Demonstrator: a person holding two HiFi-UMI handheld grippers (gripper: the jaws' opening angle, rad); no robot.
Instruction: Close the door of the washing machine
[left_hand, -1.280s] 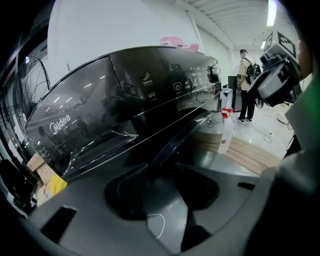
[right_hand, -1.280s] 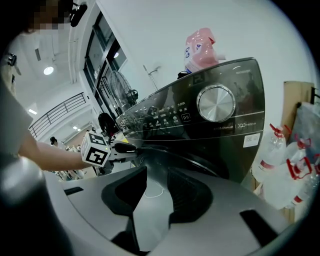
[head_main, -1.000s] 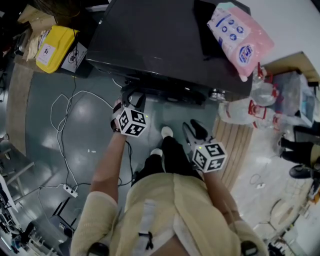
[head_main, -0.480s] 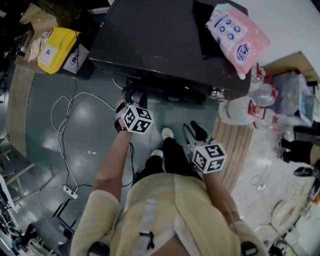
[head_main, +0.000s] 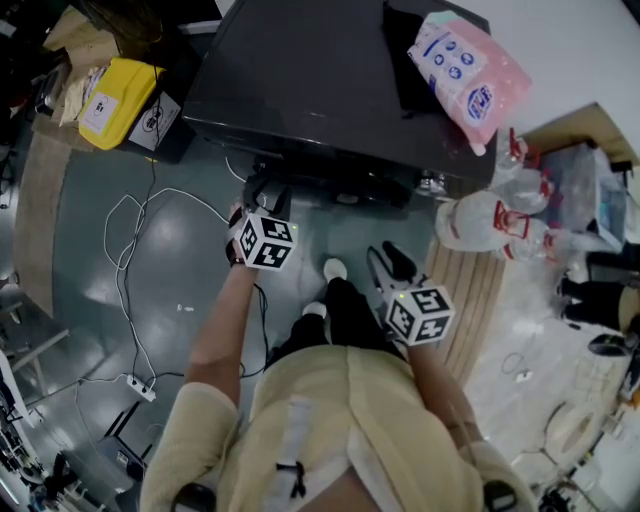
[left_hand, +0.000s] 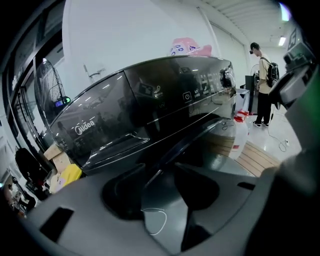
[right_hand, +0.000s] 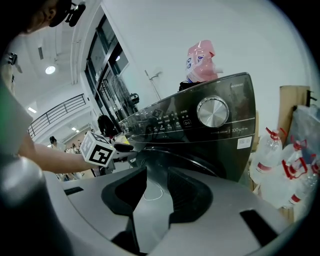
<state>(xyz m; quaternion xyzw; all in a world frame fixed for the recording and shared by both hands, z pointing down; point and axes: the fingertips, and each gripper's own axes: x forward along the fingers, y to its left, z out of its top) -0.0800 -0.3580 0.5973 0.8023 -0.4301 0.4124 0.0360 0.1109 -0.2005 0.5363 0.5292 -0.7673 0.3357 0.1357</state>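
Observation:
The dark Midea washing machine (head_main: 320, 80) stands in front of me, with its round door (right_hand: 192, 161) on the front face below the control panel. My left gripper (head_main: 266, 192) is at the door's left edge, right under the machine's front overhang. Its jaws stand open, and the door's dark curved rim (left_hand: 200, 136) runs just ahead of them (left_hand: 155, 175). From the right gripper view, the left gripper (right_hand: 122, 147) reaches in against the door's left side. My right gripper (head_main: 386, 262) hangs back to the right, open and holding nothing (right_hand: 156, 182).
A pink detergent bag (head_main: 462, 68) lies on the machine's top. Large water bottles (head_main: 490, 225) and a wooden pallet (head_main: 480, 290) are to the right. A yellow bag (head_main: 108, 95), white cables (head_main: 130, 230) and a power strip (head_main: 140, 382) lie at the left. A person (left_hand: 264, 75) stands far off.
The left gripper has rolled slightly at the door's edge, staying in nearly the same place. The right gripper has not moved.

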